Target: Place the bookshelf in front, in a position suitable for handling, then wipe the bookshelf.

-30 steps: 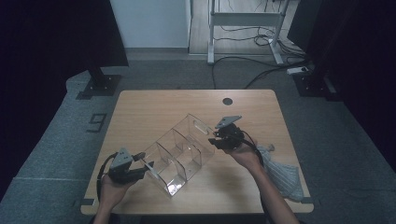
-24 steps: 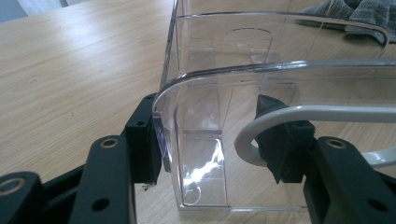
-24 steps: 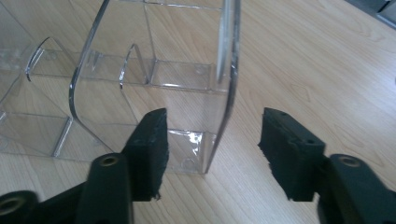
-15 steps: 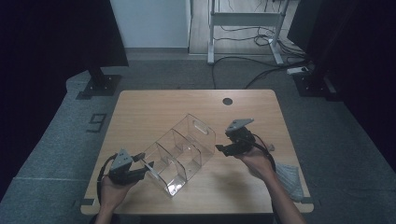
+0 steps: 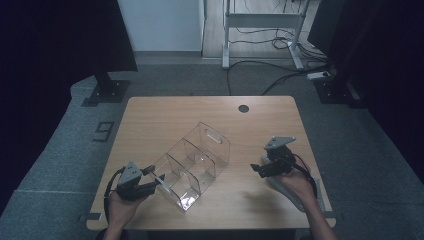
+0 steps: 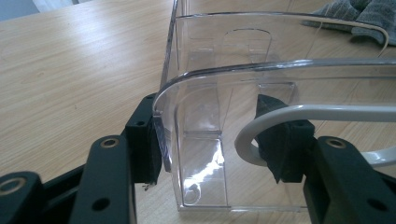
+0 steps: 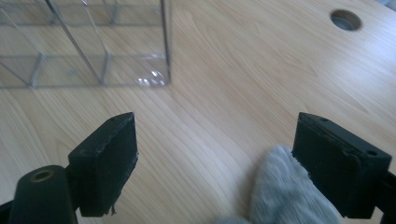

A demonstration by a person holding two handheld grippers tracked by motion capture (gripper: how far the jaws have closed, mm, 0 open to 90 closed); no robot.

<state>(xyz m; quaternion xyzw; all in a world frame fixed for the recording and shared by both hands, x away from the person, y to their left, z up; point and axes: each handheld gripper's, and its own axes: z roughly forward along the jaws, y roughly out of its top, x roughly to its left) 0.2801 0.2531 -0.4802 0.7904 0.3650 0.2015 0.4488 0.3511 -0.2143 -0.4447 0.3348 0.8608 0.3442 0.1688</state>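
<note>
Wooden table (image 5: 150,120) under me, with the clear bin (image 5: 192,162) lying mid-table. My left gripper (image 5: 155,181) clamps the bin's near end wall. My right gripper (image 5: 256,169), off to the bin's right, has just been opening, nothing between its jaws. Grey cloth (image 7: 285,191) beneath: closing carelessly could snag it.

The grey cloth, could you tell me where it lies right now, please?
In the high view the grey cloth lies at the wooden table's near right edge, under the person's right hand, right of the clear plastic divided organiser.
</note>
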